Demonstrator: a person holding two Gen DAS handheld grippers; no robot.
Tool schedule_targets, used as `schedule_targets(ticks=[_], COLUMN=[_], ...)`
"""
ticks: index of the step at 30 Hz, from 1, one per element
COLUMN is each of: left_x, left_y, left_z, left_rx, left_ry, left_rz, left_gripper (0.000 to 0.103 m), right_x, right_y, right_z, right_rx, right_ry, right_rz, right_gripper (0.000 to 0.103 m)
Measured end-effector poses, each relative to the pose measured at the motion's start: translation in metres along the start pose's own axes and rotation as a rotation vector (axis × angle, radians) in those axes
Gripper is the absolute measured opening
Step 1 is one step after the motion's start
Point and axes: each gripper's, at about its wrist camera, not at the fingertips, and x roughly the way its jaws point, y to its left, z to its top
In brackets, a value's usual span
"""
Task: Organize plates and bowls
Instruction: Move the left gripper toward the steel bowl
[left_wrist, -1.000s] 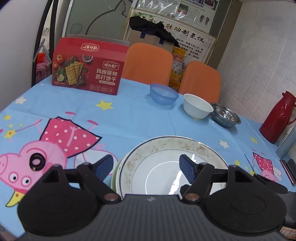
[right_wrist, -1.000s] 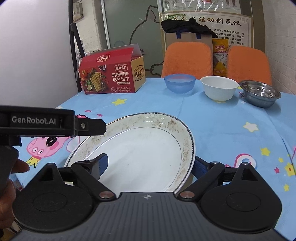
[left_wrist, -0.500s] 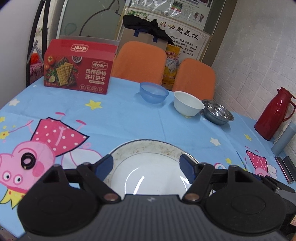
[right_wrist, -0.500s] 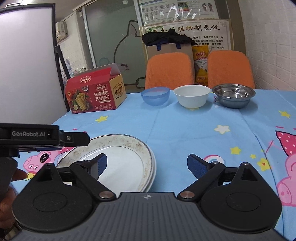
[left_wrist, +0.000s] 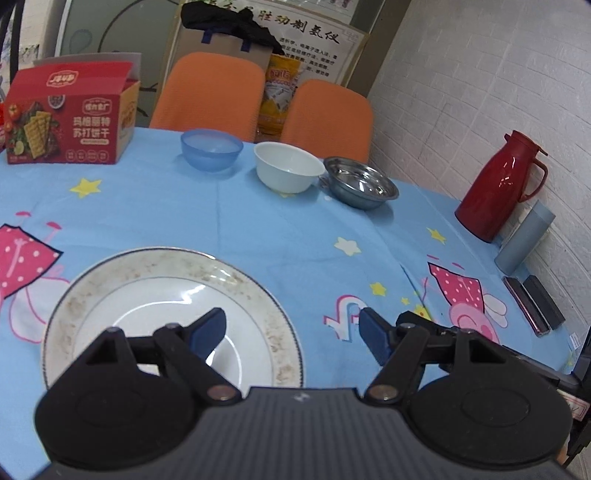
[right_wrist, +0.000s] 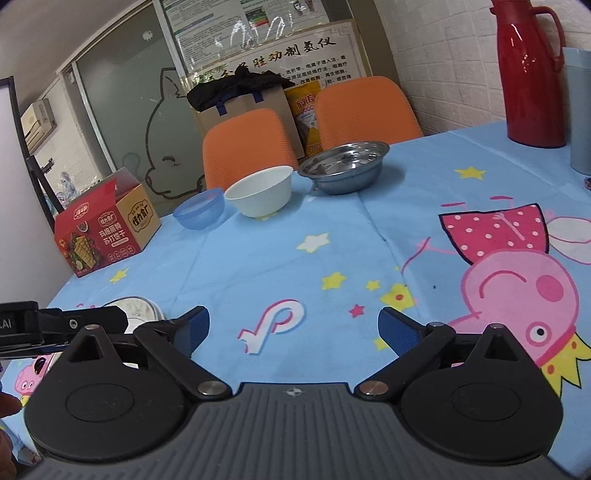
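Observation:
A stack of white plates with a speckled rim (left_wrist: 162, 280) lies on the blue cartoon tablecloth, under the left finger of my left gripper (left_wrist: 293, 330), which is open and empty above the plate's right edge. A sliver of the plates (right_wrist: 138, 308) shows at the left in the right wrist view. My right gripper (right_wrist: 293, 328) is open and empty over bare cloth, right of the plates. At the back stand a blue plastic bowl (left_wrist: 211, 149) (right_wrist: 201, 213), a white bowl (left_wrist: 288, 171) (right_wrist: 260, 195) and a steel bowl (left_wrist: 360, 186) (right_wrist: 343, 166) in a row.
A red cracker box (left_wrist: 70, 118) (right_wrist: 107, 232) stands at the back left. A red thermos (left_wrist: 498, 184) (right_wrist: 532, 70), a grey-blue cup (left_wrist: 524, 236) and dark flat cases (left_wrist: 535, 310) sit at the right edge. Two orange chairs (left_wrist: 210, 92) stand behind the table.
My right gripper let go of the top plate onto the stack, opened and swung away to the right. My left gripper has shifted right, so the plates sit lower left in its view.

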Motion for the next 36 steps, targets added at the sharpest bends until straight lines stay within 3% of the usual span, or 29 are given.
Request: schedule_targets(ticks=[10,12,15,20,29,36], left_x=[0.035,0.043,0.052,0.076,0.140,0.188], left_y=[-0.035,-0.044,-0.050,-0.058,-0.054,-0.059], left_z=[0.004,0.009,0.017,0.031,0.086,0.122], left_rx=[0.053,0.084,0.075,0.081,-0.039,-0.115], left_ry=[0.075,0.078,0.085,0.113,0.214,0.189], left_rz=[-0.012,0.021,-0.010,0.006,-0.092,-0.039], left_gripper=[0.072,0.072,0.072,0.072,0.072,0.072], right_x=[0.004,0.005,0.001,0.006,0.028,0.071], right_y=[-0.050,-0.057,-0.068,-0.085,-0.100,-0.103], right_z=[-0.002,0.002,0.009,0.018,0.084,0.137], right_rx=[0.126,0.138,0.167,0.189,0.012,-0.109], right_ry=[0.002,-0.003,-0.030,-0.033,-0.049,-0.005], right_rz=[-0.011,-0.003,0.006,0.008,-0.034,-0.019], right_gripper=[0.103,0.103,0.103,0.103,0.103,0.103])
